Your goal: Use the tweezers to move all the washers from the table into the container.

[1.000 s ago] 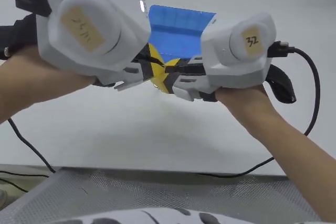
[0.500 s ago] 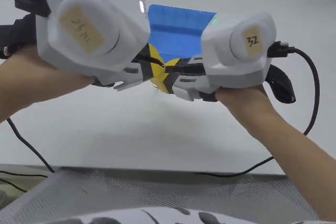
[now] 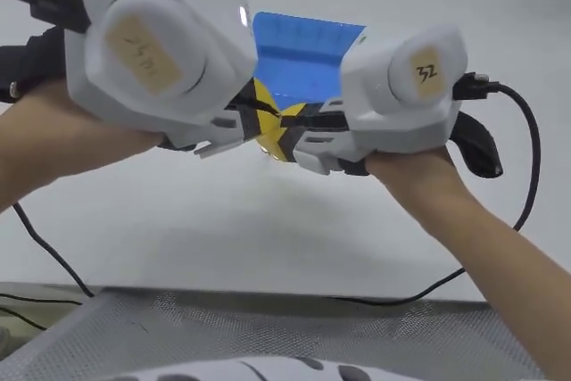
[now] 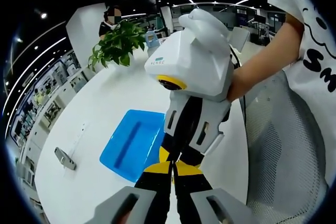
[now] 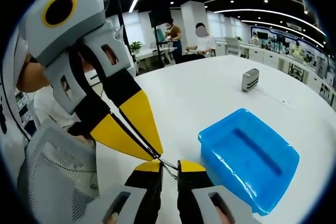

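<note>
My two grippers meet tip to tip above the white table (image 3: 223,220), in front of the blue container (image 3: 303,51). The left gripper (image 3: 266,127) is shut on the thin tweezers (image 5: 134,129), which run as a dark line between its yellow fingers (image 5: 139,116). The tweezers' silver tip reaches into the narrow gap between the jaws of my right gripper (image 5: 170,167), whose yellow pads (image 5: 150,167) stand slightly apart. In the left gripper view the right gripper (image 4: 171,167) points down at me, with the container (image 4: 131,142) behind it. The container (image 5: 252,156) looks bare inside.
A small metal block (image 5: 250,80) lies on the table beyond the container. A potted plant (image 4: 118,45) stands at the table's far side. A grey mesh chair (image 3: 268,327) sits near the front edge. A black cable (image 3: 526,158) trails from the right gripper.
</note>
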Demonstrator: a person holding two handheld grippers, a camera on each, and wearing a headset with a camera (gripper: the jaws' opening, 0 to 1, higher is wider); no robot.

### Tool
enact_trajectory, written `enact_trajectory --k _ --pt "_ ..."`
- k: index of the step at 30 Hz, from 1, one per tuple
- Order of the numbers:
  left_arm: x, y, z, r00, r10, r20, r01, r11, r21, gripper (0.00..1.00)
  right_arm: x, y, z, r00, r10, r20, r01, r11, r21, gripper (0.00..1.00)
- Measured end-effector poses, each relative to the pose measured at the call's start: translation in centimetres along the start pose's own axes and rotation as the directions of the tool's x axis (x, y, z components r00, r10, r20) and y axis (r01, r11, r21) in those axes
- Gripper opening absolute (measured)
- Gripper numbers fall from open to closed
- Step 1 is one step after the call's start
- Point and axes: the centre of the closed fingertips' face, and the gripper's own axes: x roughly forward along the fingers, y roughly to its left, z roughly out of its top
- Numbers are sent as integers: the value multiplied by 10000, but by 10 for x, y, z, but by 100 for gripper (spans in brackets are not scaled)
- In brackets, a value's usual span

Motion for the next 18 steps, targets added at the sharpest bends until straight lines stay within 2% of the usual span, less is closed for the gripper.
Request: enact_trajectory --k 9,18 --pt "-2 0 2 10000 32 -40 -31 9999 115 0 -2 2 3 9998 -180 -57 176 9979 -628 5" --pt "-3 0 1 10000 63 7 -63 10000 53 0 -1 0 2 10000 -38 -27 38 9995 -303 6"
